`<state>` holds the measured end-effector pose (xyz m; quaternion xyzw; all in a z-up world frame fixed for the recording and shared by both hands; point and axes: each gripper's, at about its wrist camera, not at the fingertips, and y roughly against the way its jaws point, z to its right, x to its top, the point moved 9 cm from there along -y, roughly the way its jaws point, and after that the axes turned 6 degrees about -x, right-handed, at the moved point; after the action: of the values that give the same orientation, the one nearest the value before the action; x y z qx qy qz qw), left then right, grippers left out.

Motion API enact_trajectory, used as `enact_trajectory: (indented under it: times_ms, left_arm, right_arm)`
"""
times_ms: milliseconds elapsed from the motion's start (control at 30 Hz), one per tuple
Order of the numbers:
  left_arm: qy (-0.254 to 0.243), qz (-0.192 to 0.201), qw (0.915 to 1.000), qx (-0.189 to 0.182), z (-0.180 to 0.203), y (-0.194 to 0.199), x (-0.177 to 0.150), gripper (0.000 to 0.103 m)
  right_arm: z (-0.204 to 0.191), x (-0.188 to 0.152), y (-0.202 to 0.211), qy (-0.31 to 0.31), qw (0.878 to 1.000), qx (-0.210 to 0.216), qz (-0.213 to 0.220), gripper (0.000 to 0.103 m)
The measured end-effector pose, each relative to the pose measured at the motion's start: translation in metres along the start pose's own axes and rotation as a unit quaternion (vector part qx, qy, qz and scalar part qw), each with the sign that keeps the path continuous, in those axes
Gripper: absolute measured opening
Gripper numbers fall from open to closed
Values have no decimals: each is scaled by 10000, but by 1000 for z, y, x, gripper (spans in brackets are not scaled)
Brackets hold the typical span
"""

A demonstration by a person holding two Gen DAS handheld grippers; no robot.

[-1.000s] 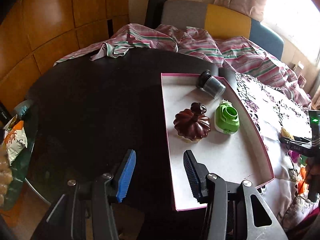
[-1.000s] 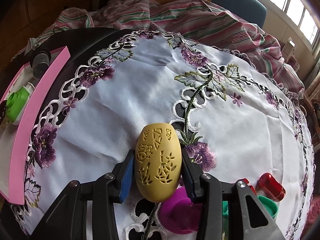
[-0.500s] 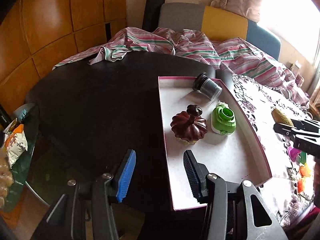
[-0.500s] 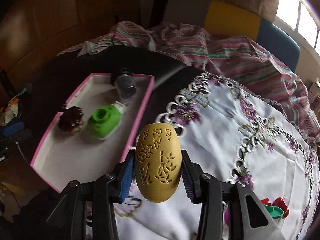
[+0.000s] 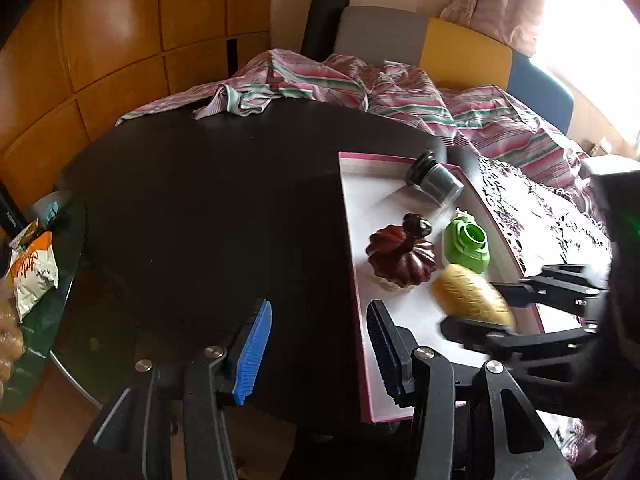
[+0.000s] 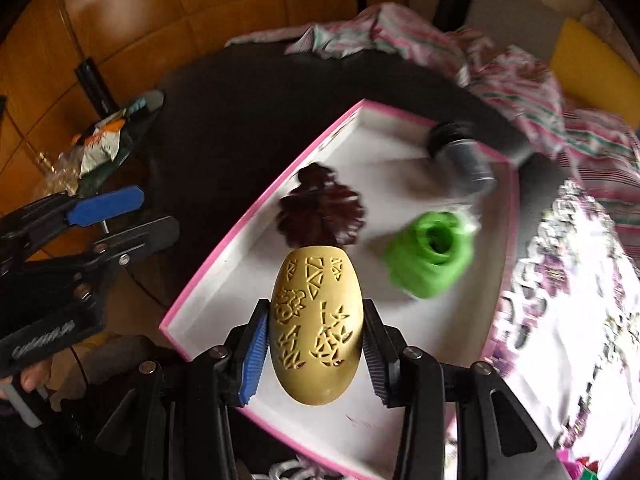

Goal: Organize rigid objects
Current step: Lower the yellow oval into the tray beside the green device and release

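Note:
My right gripper (image 6: 316,340) is shut on a yellow carved egg (image 6: 316,324) and holds it above the near part of a white tray with a pink rim (image 6: 248,236). In the tray lie a dark red pumpkin-shaped piece (image 6: 320,216), a green plastic piece (image 6: 432,256) and a grey cylinder with a black cap (image 6: 460,152). The left wrist view shows the egg (image 5: 472,300) beside the pumpkin piece (image 5: 400,256) and the green piece (image 5: 466,244). My left gripper (image 5: 316,344) stands open with nothing between its fingers, over the tray's left rim (image 5: 352,264).
The tray rests on a dark round table (image 5: 200,200). An embroidered white cloth (image 6: 560,320) covers the table's right side. A striped cloth (image 5: 360,88) is heaped at the back. Snack packets (image 5: 32,272) lie on a glass side table at the left.
My right gripper has carried the egg leftwards from over the embroidered cloth to above the tray, rolling as it went. The left gripper has stayed in place.

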<state>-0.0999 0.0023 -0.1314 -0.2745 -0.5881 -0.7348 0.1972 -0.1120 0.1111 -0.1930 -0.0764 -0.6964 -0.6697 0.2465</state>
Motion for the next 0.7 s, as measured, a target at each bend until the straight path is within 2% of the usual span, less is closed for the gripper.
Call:
enact_trajectory:
  times_ms: [67, 267, 467, 600, 700]
  left_arm:
    - [33, -25, 10000, 20, -3, -2, 0, 51]
    - [56, -38, 10000, 34, -6, -3, 0, 51]
    - [119, -59, 9999, 22, -9, -5, -1, 51]
    - [95, -27, 9999, 41, -11, -2, -1, 51]
    - [120, -7, 9999, 49, -13, -1, 0, 51]
  right_arm:
    - [2, 9, -16, -62, 9999, -127, -48, 43]
    - [26, 36, -39, -782, 9962, -372, 52, 42]
    - [45, 42, -48, -1228, 9909, -545, 111, 42]
    - [61, 40, -54, -1377, 9863, -901, 89, 40]
    - [62, 39, -51, -1463, 9851, -899, 59, 39]
